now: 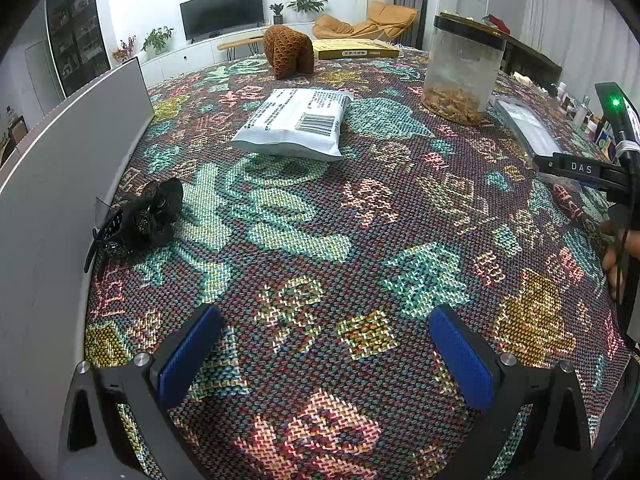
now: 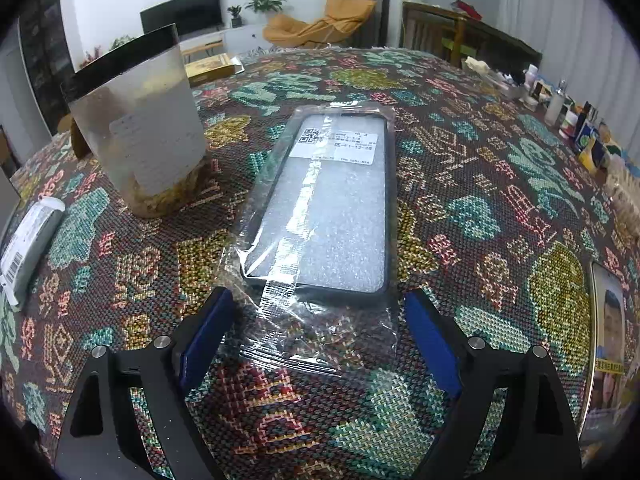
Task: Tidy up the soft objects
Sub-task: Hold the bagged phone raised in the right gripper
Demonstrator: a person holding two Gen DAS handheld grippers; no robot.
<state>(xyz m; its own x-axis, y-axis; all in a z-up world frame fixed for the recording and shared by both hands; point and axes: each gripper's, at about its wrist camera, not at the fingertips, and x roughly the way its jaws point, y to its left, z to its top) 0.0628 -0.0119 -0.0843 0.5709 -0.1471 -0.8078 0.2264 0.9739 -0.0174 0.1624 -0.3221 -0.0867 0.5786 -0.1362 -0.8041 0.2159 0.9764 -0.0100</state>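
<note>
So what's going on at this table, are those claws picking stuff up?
Not yet. A person holds a claw in each hand over a patterned tablecloth. The right claw is open, its blue pads either side of the loose end of a clear plastic bag holding a phone case, not gripping it. The left claw is open over bare cloth. A white pouch and a brown knitted item lie untouched farther off.

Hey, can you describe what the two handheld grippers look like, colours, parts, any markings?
Both match: the left gripper and right gripper have black angular frames with triangular cut-outs, round silver bolt heads and flat blue pads lining the jaws. Seen from the left wrist camera, the right gripper's black body carries white "DAS" lettering, a lit green indicator light and a thin dark cable.
</note>
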